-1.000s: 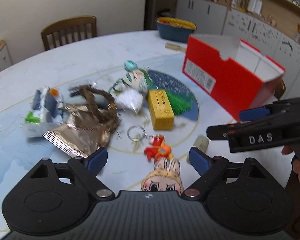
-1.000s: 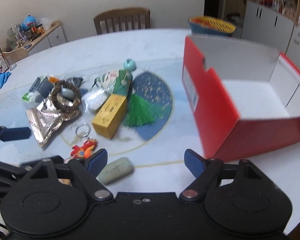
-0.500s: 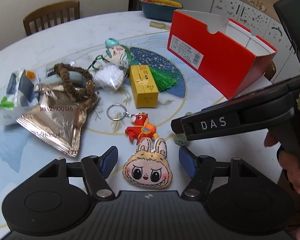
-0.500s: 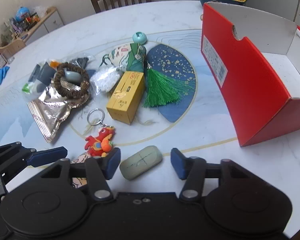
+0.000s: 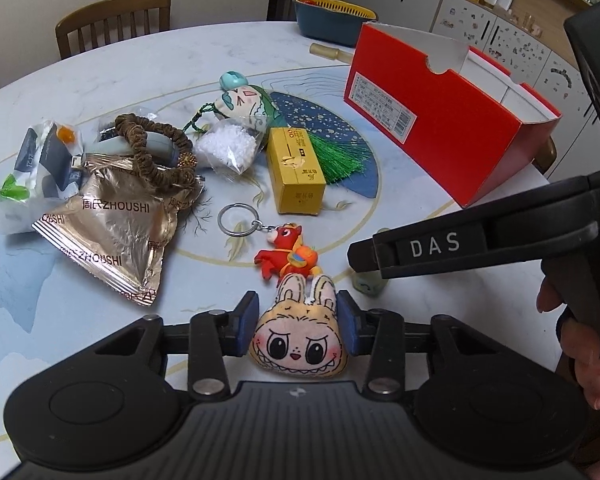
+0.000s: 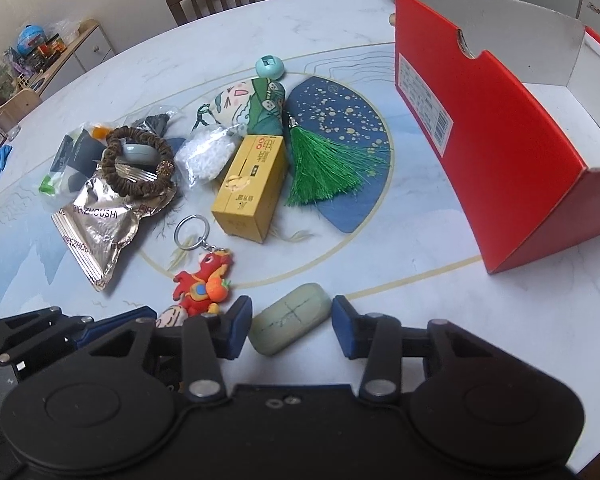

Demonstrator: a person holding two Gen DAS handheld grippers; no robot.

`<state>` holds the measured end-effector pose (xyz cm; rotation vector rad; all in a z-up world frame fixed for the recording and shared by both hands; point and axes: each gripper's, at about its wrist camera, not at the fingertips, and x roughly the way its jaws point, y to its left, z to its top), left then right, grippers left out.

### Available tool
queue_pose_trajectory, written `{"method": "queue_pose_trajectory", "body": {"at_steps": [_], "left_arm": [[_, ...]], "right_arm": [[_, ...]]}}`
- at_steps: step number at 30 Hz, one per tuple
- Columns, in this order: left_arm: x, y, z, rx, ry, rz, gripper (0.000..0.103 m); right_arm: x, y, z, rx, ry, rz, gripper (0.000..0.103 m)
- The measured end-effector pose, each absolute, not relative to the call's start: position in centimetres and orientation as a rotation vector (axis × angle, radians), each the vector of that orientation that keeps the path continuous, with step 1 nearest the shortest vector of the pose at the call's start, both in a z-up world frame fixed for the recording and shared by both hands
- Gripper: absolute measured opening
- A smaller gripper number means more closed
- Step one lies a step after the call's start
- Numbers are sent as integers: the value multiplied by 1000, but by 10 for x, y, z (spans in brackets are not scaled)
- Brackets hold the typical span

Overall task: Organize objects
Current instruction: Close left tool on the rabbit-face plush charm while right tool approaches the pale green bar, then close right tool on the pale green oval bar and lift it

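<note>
Squeezing my left gripper [image 5: 298, 320] onto the soft beige bunny-faced plush charm [image 5: 299, 338] lying on the desk [image 5: 100, 80], my right gripper [image 6: 292, 322] closes around the smooth, slippery-looking green oval stone [image 6: 288, 323] beside it.

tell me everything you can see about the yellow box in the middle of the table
The yellow box is a small oblong carton, cardboard by the look of it, closed, lying flat on its long side on the round table. Its top face carries dark printed characters and a little pale figure; the near end also has small print. Its far end sits against the cloth doll, the green tassel lies along one long side, and the bag of white beads lies at the other, contact unclear. Neither tool is near it.
</note>
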<state>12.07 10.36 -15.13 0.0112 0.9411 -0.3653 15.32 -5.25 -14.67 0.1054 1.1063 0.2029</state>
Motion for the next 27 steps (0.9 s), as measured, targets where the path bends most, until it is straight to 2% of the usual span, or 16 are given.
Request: {"method": "queue_pose_trajectory", "body": {"at_steps": [2, 5, 11, 15, 19, 21, 22, 27], "left_arm": [[121, 104, -151, 2, 941, -376, 37], [121, 105, -151, -15, 940, -388, 35], [123, 109, -144, -35, 914, -387, 34], [124, 112, -141, -42, 907, -374, 34], [126, 118, -140, -54, 906, -351, 34], [128, 122, -140, -66, 903, -336, 34], [129, 124, -139, -70, 901, -330, 34], [131, 131, -137, -87, 897, -306, 34]], "right_arm": [[153, -53, -145, 107, 1094, 201, 37], [152, -56, -141, 103, 1070, 198, 23], [154, -60, -140, 128, 1087, 207, 21], [158, -62, -145, 162, 1120, 187, 30], [159, -59, -145, 153, 1119, 173, 32], [160, -58, -148, 168, 1141, 174, 47], [160, -58, -150, 175, 1147, 171, 49], [158, -49, -152, 148, 1146, 190, 50]]}}
